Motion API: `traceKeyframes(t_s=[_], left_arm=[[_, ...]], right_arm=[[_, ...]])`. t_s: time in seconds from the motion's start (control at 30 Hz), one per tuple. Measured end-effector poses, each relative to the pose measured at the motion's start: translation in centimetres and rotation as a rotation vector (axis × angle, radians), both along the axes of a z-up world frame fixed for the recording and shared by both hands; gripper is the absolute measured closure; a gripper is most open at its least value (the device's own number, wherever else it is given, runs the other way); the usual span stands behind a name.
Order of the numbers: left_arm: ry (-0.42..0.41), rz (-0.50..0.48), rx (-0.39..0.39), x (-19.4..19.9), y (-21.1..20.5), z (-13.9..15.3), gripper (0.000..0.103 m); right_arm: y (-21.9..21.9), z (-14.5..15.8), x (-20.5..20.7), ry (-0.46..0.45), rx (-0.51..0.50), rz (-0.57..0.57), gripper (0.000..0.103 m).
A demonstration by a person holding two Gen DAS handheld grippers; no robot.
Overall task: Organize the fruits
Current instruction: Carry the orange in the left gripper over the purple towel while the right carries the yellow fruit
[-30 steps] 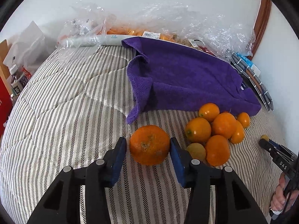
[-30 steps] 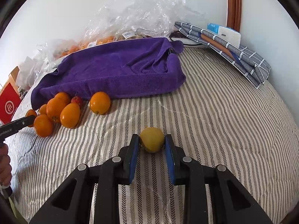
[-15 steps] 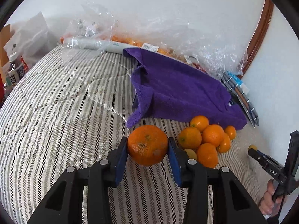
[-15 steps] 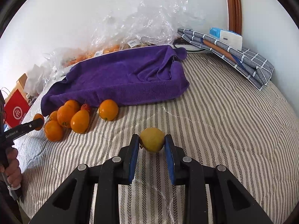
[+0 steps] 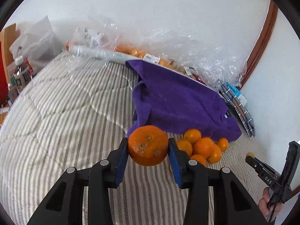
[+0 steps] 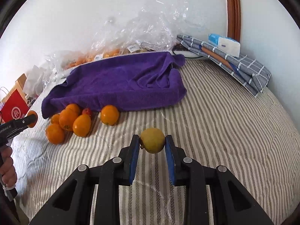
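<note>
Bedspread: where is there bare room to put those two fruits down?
Free: the wide striped bedspread left of the purple towel, and the stretch between the towel and the folded checked cloth. Crowded: the orange pile at the towel's front edge, and the plastic bags along the wall.

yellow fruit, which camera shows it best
The right wrist view: the yellow fruit sits front and centre, gripped in the right gripper. In the left wrist view it is only a small yellow speck at that gripper's tip, far right.
</note>
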State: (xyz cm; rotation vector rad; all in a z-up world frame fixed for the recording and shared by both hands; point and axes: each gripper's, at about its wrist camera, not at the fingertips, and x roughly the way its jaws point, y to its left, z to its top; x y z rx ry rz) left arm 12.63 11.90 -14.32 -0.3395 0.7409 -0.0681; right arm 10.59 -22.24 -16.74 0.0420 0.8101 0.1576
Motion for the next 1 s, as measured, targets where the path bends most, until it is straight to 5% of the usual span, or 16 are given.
traceKeyframes(t_s=[0.5,0.77,1.0], left_arm=[[-0.083,0.042,0.042,5.9,-1.2,8.4,0.064],[-0.064,0.035,-0.003,11.2,-2.3,7.8,0.064],[0.010,0.033,0.032,14.9,-3.3,4.0,0.064]], right_arm=[[2.8,8.0,5.6,-0.126,0.023,-0.004,0.075],[4.0,9.4,10.8,-0.163,0.032,0.009,0.075],[4.7,6.8,14.9,-0.138,0.011,0.023,0.075]])
